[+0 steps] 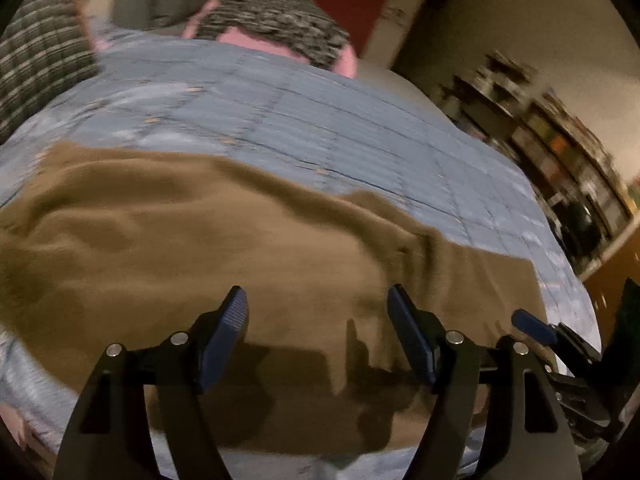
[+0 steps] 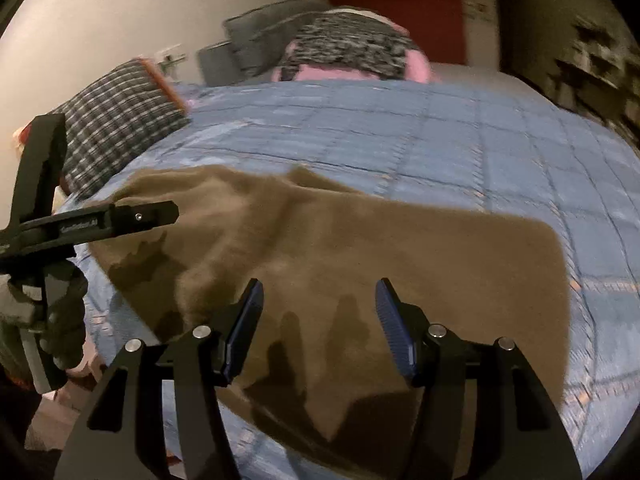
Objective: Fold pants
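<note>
brown pants (image 1: 224, 240) beneath both spread claws

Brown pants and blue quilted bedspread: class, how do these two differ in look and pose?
The brown pants are plain and rumpled; the blue quilted bedspread is stitched into squares and lies smoother. The pants lie on top near the front edge; the bedspread stretches beneath, far wider. Both are soft fabric lying on the bed.

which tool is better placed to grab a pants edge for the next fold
Right, probably. The right tool hangs open over the flat end of the brown pants, whose square edge lies close by. The left tool, also open, faces rumpled mid-cloth.
</note>
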Demonstrator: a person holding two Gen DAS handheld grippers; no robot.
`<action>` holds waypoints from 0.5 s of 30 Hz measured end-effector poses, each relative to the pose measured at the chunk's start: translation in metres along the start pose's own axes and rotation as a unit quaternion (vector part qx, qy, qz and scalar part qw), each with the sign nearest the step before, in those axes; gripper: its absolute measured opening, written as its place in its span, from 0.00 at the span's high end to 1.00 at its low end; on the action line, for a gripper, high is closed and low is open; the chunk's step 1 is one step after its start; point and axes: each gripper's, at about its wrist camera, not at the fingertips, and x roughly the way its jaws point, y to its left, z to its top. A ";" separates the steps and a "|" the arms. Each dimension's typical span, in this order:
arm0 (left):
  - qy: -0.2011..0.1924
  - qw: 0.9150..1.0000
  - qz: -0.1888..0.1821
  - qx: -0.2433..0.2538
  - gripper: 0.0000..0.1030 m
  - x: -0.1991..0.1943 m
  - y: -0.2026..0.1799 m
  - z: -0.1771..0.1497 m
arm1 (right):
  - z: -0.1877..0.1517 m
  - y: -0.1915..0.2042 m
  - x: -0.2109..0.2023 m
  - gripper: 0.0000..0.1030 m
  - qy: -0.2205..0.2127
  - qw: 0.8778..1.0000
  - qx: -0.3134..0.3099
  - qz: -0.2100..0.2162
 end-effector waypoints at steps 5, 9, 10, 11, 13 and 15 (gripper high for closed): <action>-0.013 0.998 0.038 -0.052 0.30 -0.025 0.046 -0.004 | 0.014 0.035 0.021 0.42 0.012 0.999 -0.035 0.029; -0.021 0.994 0.061 -0.084 0.30 -0.044 0.079 -0.008 | 0.015 0.051 0.035 0.42 0.020 0.998 -0.052 0.036; -0.023 0.994 0.067 -0.089 0.30 -0.048 0.083 -0.010 | 0.014 0.054 0.040 0.42 0.024 0.998 -0.055 0.034; -0.026 0.992 0.070 -0.097 0.30 -0.052 0.090 -0.011 | 0.013 0.056 0.045 0.42 0.029 0.997 -0.057 0.032; -0.029 0.991 0.070 -0.111 0.30 -0.059 0.103 -0.014 | 0.010 0.057 0.056 0.42 0.038 0.997 -0.056 0.025; -0.031 0.989 0.067 -0.124 0.30 -0.065 0.113 -0.016 | 0.008 0.056 0.064 0.42 0.044 0.997 -0.053 0.016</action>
